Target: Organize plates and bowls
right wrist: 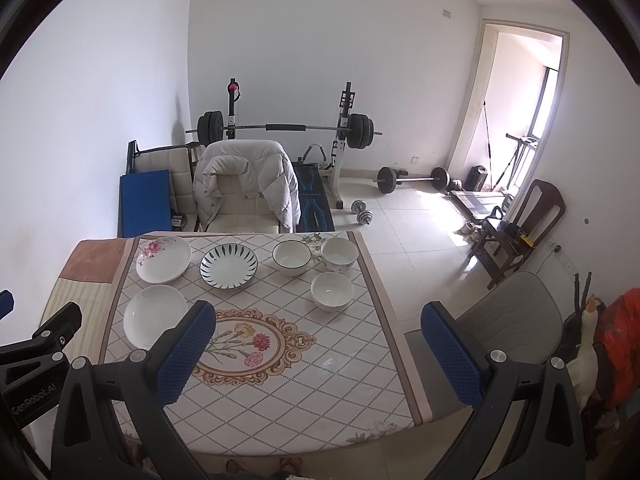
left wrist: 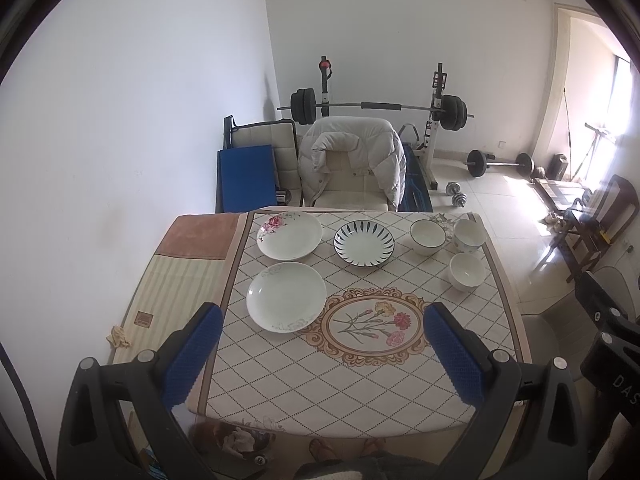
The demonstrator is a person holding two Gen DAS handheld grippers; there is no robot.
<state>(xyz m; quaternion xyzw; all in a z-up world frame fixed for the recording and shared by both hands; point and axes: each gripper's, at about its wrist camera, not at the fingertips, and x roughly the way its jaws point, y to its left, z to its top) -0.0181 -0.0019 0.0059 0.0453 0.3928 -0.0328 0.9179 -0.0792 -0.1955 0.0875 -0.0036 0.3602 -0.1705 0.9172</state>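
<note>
The left gripper [left wrist: 324, 344] is spread wide and holds nothing. The right gripper [right wrist: 318, 344] is wide too, touching nothing. Both hang above the near end of the table [left wrist: 320, 392]. On the left lie three plates: a white plate [left wrist: 286, 296], a pink flower plate [left wrist: 289, 235] and a striped plate [left wrist: 364, 243]. On the right sit three bowls [left wrist: 427, 237], all with nothing in them.

White walls [left wrist: 140, 100], tiled floor [right wrist: 408, 232], barbell rack [left wrist: 380, 106], jacket-draped chair [right wrist: 244, 188], sunlit doorway [right wrist: 520, 112]
</note>
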